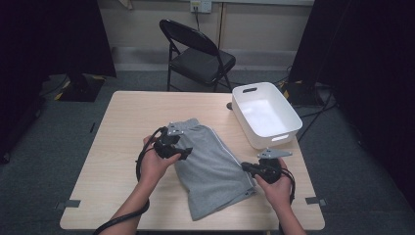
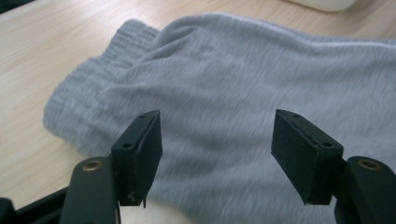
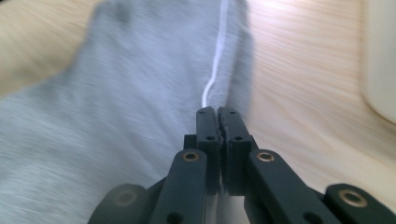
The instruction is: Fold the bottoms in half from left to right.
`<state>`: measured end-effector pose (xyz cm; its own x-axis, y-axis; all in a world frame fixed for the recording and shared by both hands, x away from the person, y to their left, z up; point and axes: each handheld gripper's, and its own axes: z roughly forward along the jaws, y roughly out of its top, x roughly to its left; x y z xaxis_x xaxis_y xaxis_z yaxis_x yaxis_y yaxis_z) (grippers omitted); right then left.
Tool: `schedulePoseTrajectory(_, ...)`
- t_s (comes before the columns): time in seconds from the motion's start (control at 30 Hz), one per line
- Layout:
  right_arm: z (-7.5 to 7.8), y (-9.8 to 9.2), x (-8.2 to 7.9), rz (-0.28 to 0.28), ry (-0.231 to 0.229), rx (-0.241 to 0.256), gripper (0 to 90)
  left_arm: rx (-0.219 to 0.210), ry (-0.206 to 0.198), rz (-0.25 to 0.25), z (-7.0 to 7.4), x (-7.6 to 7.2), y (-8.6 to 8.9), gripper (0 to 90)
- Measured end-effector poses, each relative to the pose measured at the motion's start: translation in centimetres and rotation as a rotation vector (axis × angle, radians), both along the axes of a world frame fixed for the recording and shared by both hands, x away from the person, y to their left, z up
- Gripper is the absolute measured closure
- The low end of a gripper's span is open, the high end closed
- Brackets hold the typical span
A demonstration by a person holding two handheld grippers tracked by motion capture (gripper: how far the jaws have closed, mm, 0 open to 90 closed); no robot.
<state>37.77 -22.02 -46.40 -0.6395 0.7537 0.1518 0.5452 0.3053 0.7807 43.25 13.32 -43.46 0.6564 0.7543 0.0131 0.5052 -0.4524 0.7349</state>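
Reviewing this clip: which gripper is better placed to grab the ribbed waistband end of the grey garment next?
Left, probably. The left gripper hangs open over the grey garment, close to the ribbed waistband. The right gripper is shut at the white-striped side edge, farther from it.

Bystander items before you, listed from near to far:

- Table (image 1: 127, 127): light wood-grain top, rectangular; you see bare board along its left half and near edge.
- Tape marks (image 1: 68, 203): small grey strips at the two near corners of the table.
- Bin (image 1: 265, 114): white plastic, rectangular, slot handles at both short ends, standing at the table's far right corner, nothing visible inside.
- Folding chair (image 1: 198, 56): black, beyond the table's far edge, seat angled toward you.
- Wall outlet (image 1: 200, 6): pale plate on the back wall, a cable hanging from it.
- Floor: grey carpet, dark curtains either side.
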Motion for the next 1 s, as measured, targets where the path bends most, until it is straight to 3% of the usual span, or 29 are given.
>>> schedulePoseTrajectory(0.07, -0.6, -0.5, -0.1, -0.017, 0.011, -0.014, 86.4, 0.001, -0.003, 0.015, -0.4, -0.2, 0.5, 33.1)
schedulePoseTrajectory(0.17, -1.1, -0.3, 0.0, -0.039, 0.013, -0.031, 65.9, -0.003, 0.012, 0.025, -1.0, -0.4, 1.0, 30.1)
schedulePoseTrajectory(0.23, -1.1, -0.2, 0.1, -0.036, 0.008, -0.002, 66.8, 0.002, 0.016, 0.028, -1.3, -0.5, 1.3, 29.1)
schedulePoseTrajectory(0.3, -1.1, -0.1, 0.2, -0.054, -0.007, -0.018, 61.7, 0.01, 0.009, 0.029, -1.5, -0.5, 1.5, 27.7)
schedulePoseTrajectory(0.37, -1.1, 0.0, 0.4, -0.035, -0.002, -0.017, 63.5, 0.003, 0.012, 0.039, -1.7, -0.5, 1.7, 26.5)
schedulePoseTrajectory(0.43, -1.3, 0.1, 0.5, -0.024, -0.007, -0.06, 63.4, 0.001, 0.013, 0.049, -1.8, -0.4, 1.9, 25.3)
schedulePoseTrajectory(0.6, -2.2, 0.6, 0.4, 0.012, 0.013, -0.095, 64.9, 0.001, 0.022, 0.069, -2.5, -0.2, 2.1, 21.9)
schedulePoseTrajectory(1.0, -3.0, 0.9, -0.3, 0.034, 0.021, -0.11, 69.8, 0.038, 0.068, 0.104, -4.4, 0.6, 1.5, 18.8)
